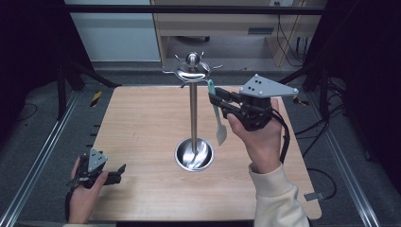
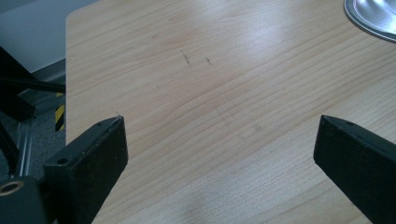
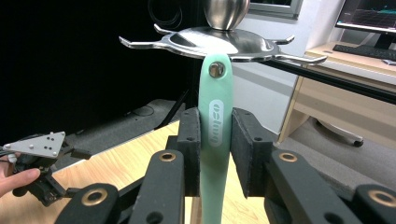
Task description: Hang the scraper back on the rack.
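A steel utensil stand [image 1: 193,113] rises from a round dish base [image 1: 194,154] at the table's middle, with a ring of hooks [image 1: 191,72] at its top. My right gripper [image 1: 215,99] is raised just right of the pole and shut on the handle of a mint-green spatula [image 1: 220,130], which hangs blade down. In the right gripper view the jaws [image 3: 215,116] press both sides of the spatula handle [image 3: 215,93]; a steel hook tip shows in its top hole under the hook ring [image 3: 219,39]. My left gripper [image 1: 121,174] rests open at the front left, jaws [image 2: 222,120] wide over bare wood.
The wooden table [image 1: 142,123] is bordered by metal rails and dark floor. A desk and cables stand beyond the far edge. The stand's base rim [image 2: 373,16] shows at the top right of the left gripper view. The left gripper [image 3: 80,171] appears far off in the right gripper view.
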